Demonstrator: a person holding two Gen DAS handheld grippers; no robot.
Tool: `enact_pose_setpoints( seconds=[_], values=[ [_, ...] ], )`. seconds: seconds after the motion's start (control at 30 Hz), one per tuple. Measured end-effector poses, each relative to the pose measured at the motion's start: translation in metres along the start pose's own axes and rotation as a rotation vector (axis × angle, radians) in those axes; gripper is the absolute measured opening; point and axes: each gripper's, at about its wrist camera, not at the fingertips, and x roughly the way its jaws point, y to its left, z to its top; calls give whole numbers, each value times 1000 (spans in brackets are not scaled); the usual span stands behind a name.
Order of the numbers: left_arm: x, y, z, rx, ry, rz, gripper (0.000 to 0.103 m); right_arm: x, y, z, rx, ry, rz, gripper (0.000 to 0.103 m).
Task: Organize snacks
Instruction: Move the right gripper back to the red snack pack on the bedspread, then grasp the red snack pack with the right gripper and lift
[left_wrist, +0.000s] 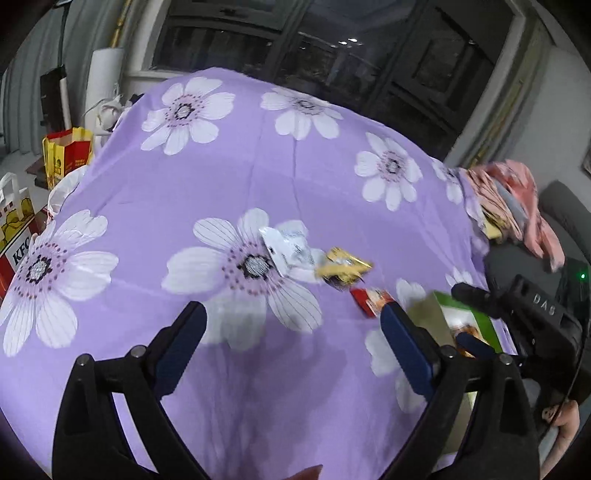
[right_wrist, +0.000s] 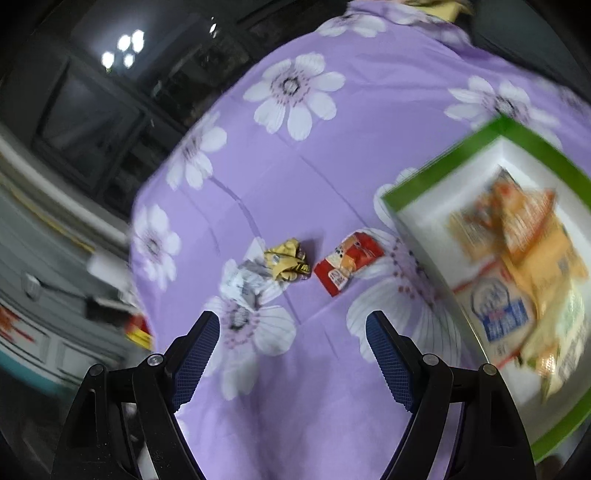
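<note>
Purple cloth (left_wrist: 258, 177) printed with white flowers, red and yellow paper bag (left_wrist: 68, 151) and KFC bag (left_wrist: 16, 236) at its left edge, crumpled pink fabric (left_wrist: 517, 199) at its right, dark window (left_wrist: 332, 48) behind.

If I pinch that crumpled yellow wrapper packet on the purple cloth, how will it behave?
The crumpled yellow wrapper packet looks thin and creased, so it is probably light and floppy. It lies against the white packet, which may shift with it. Foil could slip.

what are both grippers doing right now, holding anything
Left gripper: open, nothing between its fingers, over the purple floral cloth.
Right gripper: open, empty, short of the red snack packet.
</note>
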Motion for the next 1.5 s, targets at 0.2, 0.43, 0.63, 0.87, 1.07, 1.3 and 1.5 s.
enact_pose_setpoints(
  seconds=[0.2,0.43,0.63,0.87,1.07,1.3,1.5],
  values=[
    [49,40,-12,-57,112,145,93,75,44,28,-358,129,-107,82],
    [47,68,-6,-139,101,150,93,149,22,45,-459,285,-301,82],
    [55,57,-11,-123,154,136,94,179,26,34,-628,350,-428,82],
    [59,49,-14,-78,178,118,94,180,10,36,-510,391,-343,71],
    [64,50,-18,-97,211,109,94,138,6,4,-413,404,-225,56],
    [67,53,-23,-111,245,117,94,93,24,-53,-441,415,-147,64],
    [70,44,-34,-94,296,70,94,64,16,-40,-384,334,-9,80]
  ],
)
